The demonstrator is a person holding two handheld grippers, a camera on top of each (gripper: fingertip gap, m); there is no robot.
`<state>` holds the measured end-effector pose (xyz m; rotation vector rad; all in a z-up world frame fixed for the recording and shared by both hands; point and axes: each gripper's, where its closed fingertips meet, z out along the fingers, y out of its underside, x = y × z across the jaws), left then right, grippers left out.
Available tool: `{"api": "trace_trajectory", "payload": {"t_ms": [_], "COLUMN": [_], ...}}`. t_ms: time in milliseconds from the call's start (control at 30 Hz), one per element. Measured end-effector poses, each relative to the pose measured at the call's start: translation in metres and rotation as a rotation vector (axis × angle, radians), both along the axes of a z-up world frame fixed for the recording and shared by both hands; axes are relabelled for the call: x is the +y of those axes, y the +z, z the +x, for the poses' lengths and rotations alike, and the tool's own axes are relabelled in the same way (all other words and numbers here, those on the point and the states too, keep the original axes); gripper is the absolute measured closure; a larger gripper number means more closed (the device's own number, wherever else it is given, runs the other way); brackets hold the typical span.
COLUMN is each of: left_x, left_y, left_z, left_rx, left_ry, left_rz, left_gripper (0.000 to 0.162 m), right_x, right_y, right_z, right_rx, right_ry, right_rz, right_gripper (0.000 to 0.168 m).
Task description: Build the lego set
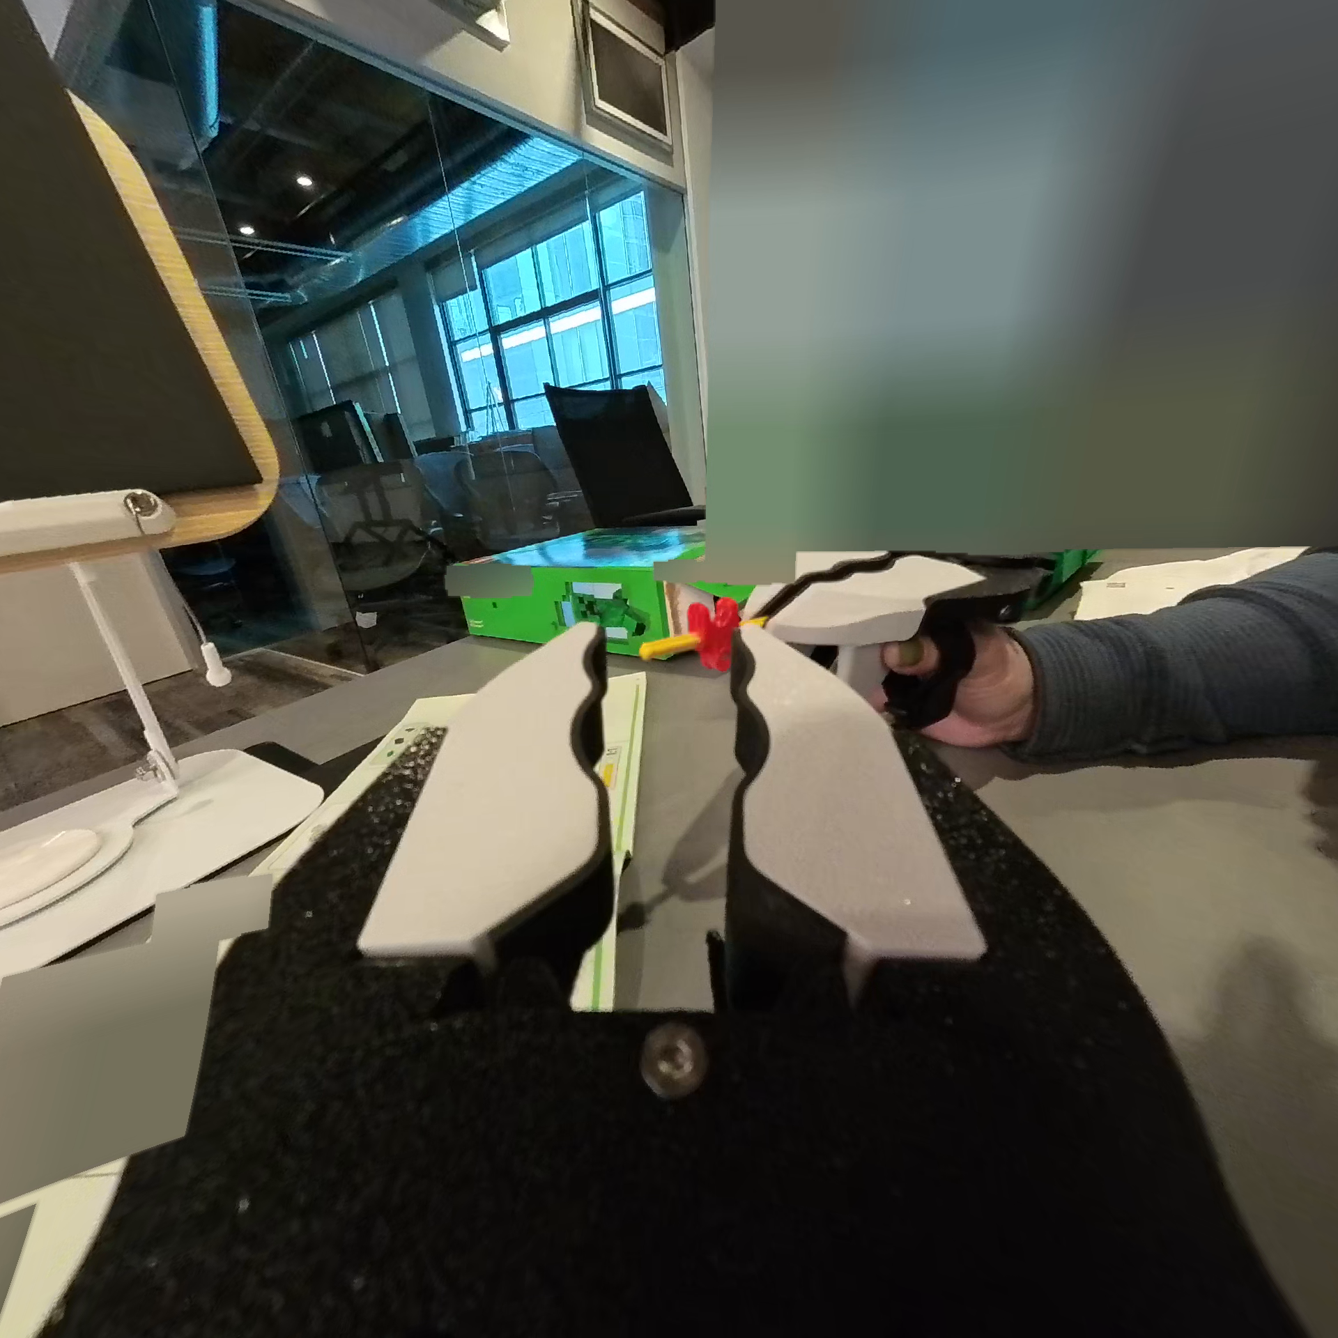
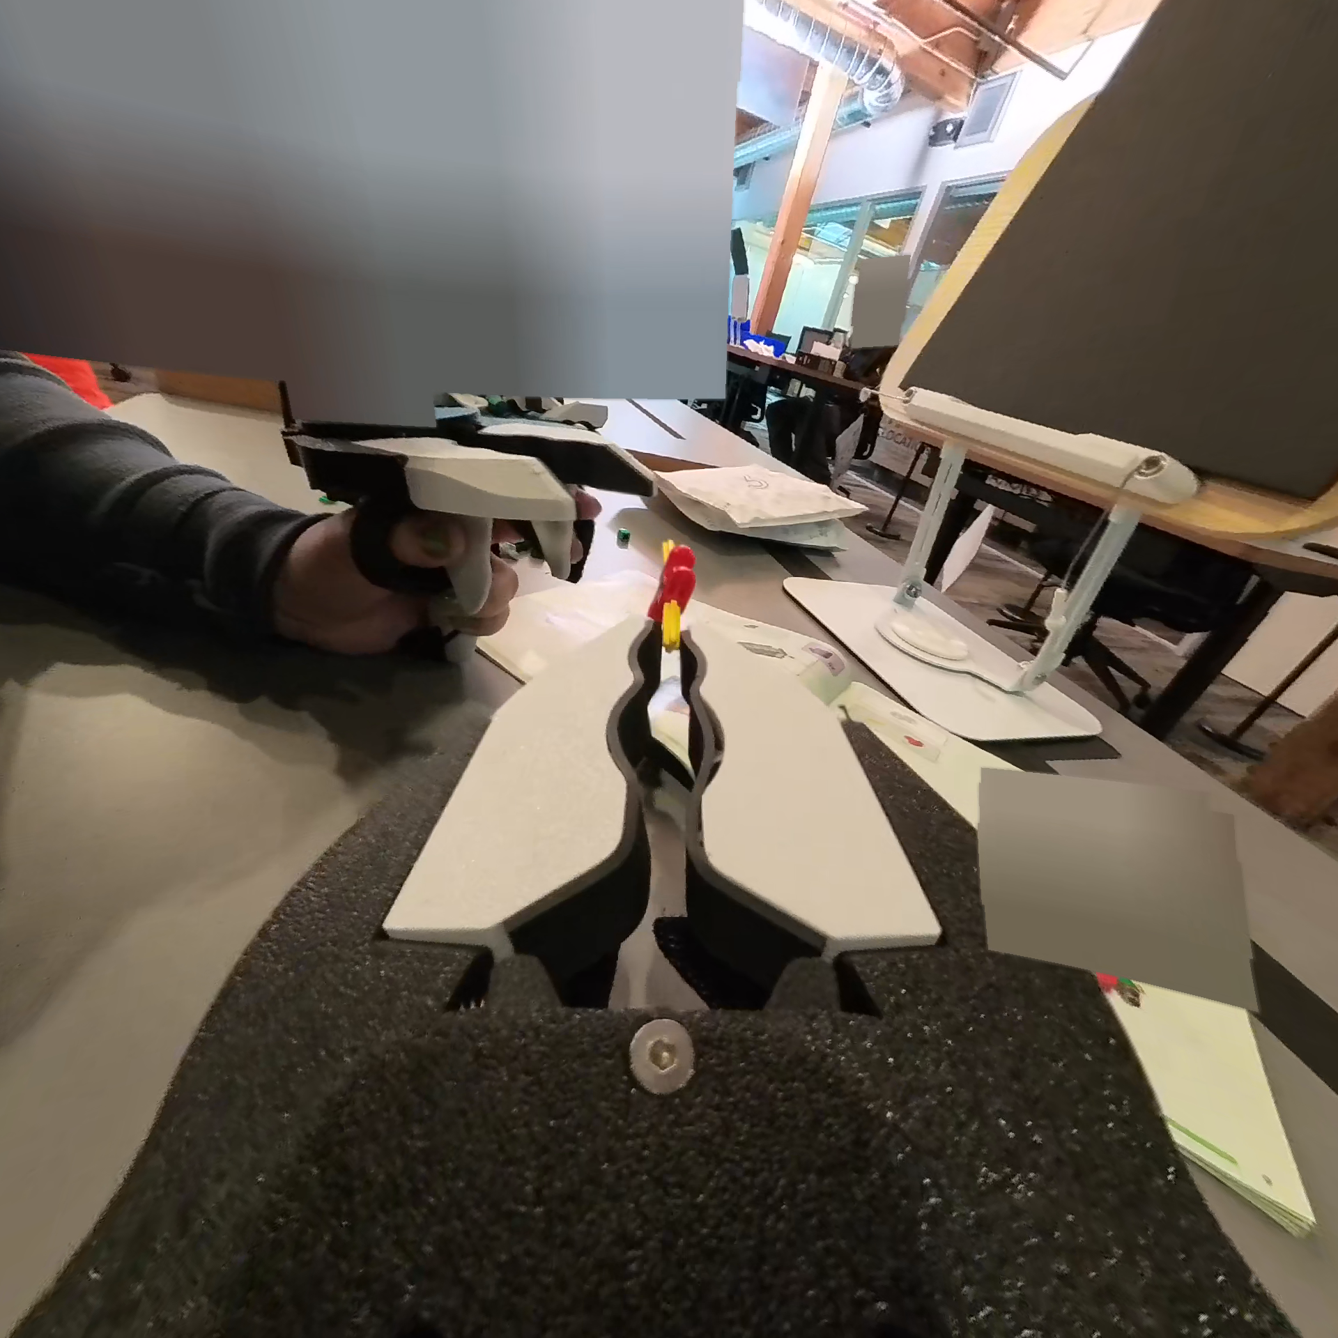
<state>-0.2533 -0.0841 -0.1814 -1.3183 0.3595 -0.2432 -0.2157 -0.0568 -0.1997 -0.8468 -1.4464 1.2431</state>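
Pinching yellow axle with red piece, right gripper; left gripper parted

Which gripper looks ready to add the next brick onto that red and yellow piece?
Probably the left gripper: it is open and empty beside the red and yellow piece, which the right gripper is shut on.

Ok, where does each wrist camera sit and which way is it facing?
Left wrist view: rides the left tool, facing across the grey table at the green box; the right hand enters from the right.
Right wrist view: rides the right tool, facing the white stand; the left hand shows at left.
Shared: the red-and-yellow piece, the table, each other's tool.
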Motion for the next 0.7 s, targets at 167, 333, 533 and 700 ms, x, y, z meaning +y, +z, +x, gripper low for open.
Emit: {"api": "trace_trajectory", "payload": {"t_ms": [167, 333, 533, 700], "left_x": [-0.0002, -0.0002, -0.0002, 0.0], "left_y": [-0.0004, -0.0008, -0.0008, -0.001], "left_z": [0.0009, 0.0015, 0.0016, 0.002], "left_rx": [0.005, 0.01, 0.008, 0.013], "left_ry": [-0.004, -0.005, -0.008, -0.007], "left_rz": [0.0, -0.002, -0.002, -0.002], "left_gripper": [0.131, 0.133, 0.135, 0.136], "right_x": [0.0011, 0.003, 0.0021, 0.0014], "right_y": [-0.0019, -0.0021, -0.0048, -0.0062], "right_z": [-0.0012, -0.0015, -0.003, -0.0038], "right_rx": [-0.01, -0.013, -0.028, -0.034], "right_ry": [-0.014, -0.021, -0.022, -0.023], "right_rz": [0.008, -0.001, 0.012, 0.025], "right_gripper": [0.164, 0.164, 0.164, 0.164]}}
